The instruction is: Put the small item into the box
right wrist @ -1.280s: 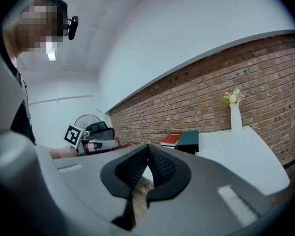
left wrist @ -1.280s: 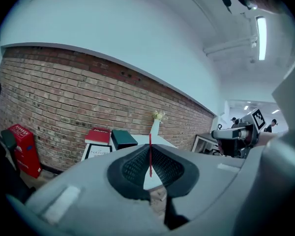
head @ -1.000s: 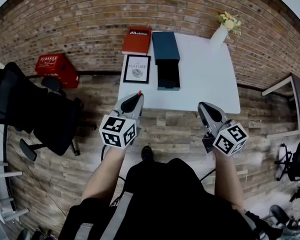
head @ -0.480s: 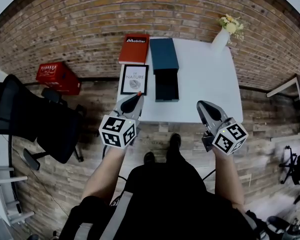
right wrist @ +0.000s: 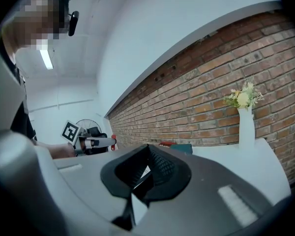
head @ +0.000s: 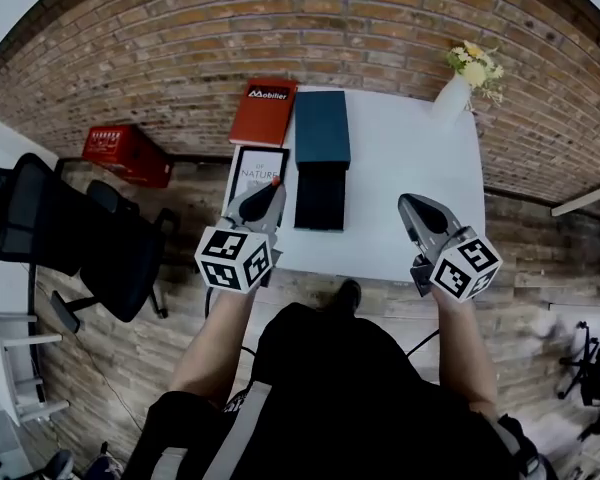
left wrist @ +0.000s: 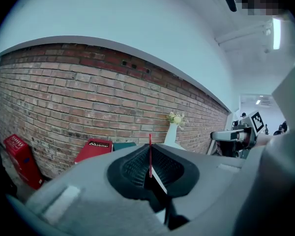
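Person has stepped in over the last second: the white rectangular table [head: 410,168] sits closer and both grippers now reach over its near edge.

Left gripper [head: 265,198]: jaws clamped on the small item, a thin red strip [left wrist: 149,151] standing upright between the pads. It overlaps the black-framed print [head: 248,168].

Target looks to be the open black rectangular box [head: 320,198], just right of that gripper's tip. A dark teal slab, probably its lid [head: 322,128], abuts its far end.

Right gripper [head: 417,211]: jaws pressed together, nothing seen between them, well apart from the box.

Means: approach about done. Item not yet in; needs a short shift right, then release.
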A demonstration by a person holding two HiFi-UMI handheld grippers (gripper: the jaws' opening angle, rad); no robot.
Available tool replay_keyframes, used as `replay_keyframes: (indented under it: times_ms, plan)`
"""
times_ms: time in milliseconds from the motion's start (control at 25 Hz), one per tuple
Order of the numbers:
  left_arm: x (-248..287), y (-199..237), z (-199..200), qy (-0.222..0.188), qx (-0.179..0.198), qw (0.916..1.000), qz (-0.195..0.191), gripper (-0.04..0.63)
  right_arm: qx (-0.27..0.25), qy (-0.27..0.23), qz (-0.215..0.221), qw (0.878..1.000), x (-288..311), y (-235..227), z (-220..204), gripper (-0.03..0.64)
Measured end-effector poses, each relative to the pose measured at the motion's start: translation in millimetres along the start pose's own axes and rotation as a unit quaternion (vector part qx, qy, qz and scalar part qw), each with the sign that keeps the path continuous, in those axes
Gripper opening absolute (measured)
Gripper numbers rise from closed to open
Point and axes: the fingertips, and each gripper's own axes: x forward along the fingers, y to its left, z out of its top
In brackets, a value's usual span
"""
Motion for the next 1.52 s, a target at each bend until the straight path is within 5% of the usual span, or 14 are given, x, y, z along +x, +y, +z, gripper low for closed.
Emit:
replay_keyframes:
  times_ms: [240, 560, 1520]
  plan:
    - [14, 8, -4, 0.002, -0.015, 0.9999, 0.004, 0.017, 0.002, 0.019, 0.026, 0.999, 34, -2, -3, 0.002]
    - [17, 31, -14, 0.011, -0.028, 0.9991, -0.03, 0.017, 0.0, 0.035, 0.009, 0.999, 84, 17, 4, 0.002]
    - [110, 42, -94, 0.126, -0.071, 0.9876, -0.061, 0.017, 0.037, 0.086, 0.029, 0.995, 140, -21, -40, 0.002]
